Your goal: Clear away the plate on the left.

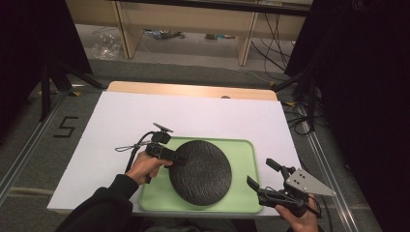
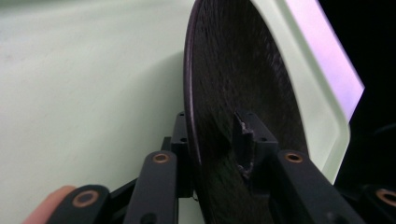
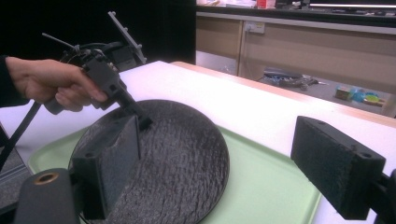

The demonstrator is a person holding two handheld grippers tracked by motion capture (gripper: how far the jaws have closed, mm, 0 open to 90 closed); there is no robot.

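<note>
A round black textured plate [image 1: 203, 171] [image 2: 233, 70] [image 3: 187, 154] lies on a pale green tray [image 1: 241, 150] [image 2: 70, 70] [image 3: 271, 186]. My left gripper [image 1: 180, 159] [image 2: 212, 135] [image 3: 140, 116] reaches the plate's left rim, one jaw under it and one over it. The upper pad stands slightly off the rim, so the jaws are open around it. The plate looks tilted, with that side raised. My right gripper [image 1: 261, 171] [image 3: 224, 163] hovers by the tray's near right corner, wide open and holding nothing.
The tray sits on a white sheet [image 1: 193, 111] that covers a wooden table [image 1: 193, 89]. A taped "5" [image 1: 65, 126] marks the floor at left. Cables [image 1: 300, 121] run past the table's right edge. A wooden bench [image 1: 183, 19] stands behind.
</note>
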